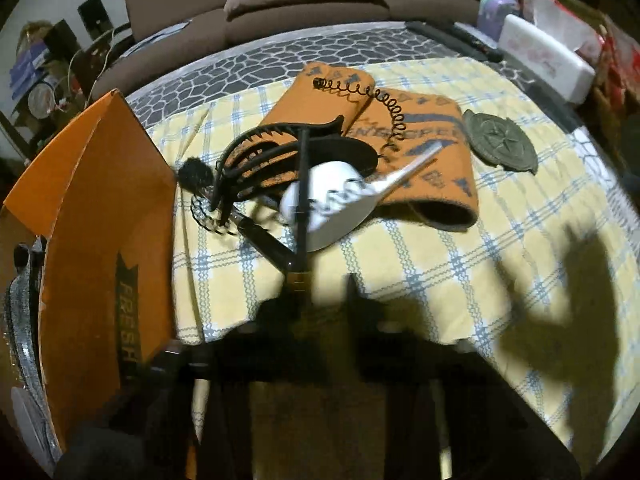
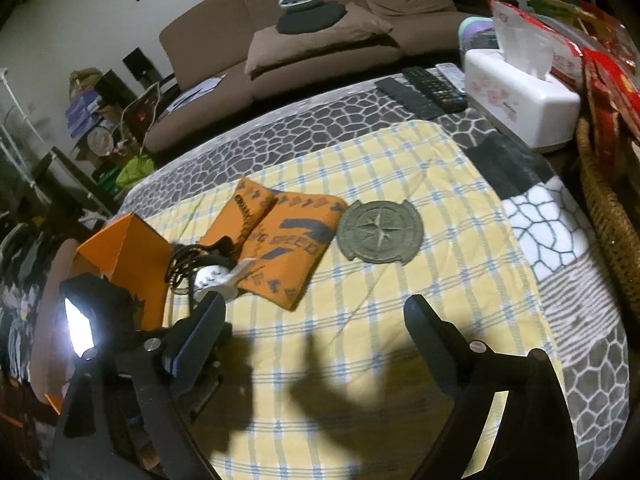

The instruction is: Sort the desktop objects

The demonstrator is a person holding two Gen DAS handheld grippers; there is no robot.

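Observation:
My left gripper (image 1: pixel 298 280) is shut on a black hair claw clip (image 1: pixel 260 156) and holds it up over the yellow checked cloth (image 1: pixel 440 264), beside an open orange box (image 1: pixel 100 240) on the left. A white spoon-like scoop (image 1: pixel 340 204) and a black coiled cord (image 1: pixel 384 112) lie against a folded orange cloth (image 1: pixel 420 140). A round bronze compass plaque (image 2: pixel 379 232) lies right of the orange cloth (image 2: pixel 288 236). My right gripper (image 2: pixel 316 312) is open and empty above the checked cloth, nearer than the plaque.
A white tissue box (image 2: pixel 520 96) and black remote controls (image 2: pixel 424 88) sit at the table's far right. A wicker basket (image 2: pixel 612 216) stands at the right edge. A brown sofa (image 2: pixel 320 28) is behind the table. The left gripper's lamp (image 2: pixel 80 324) glares at lower left.

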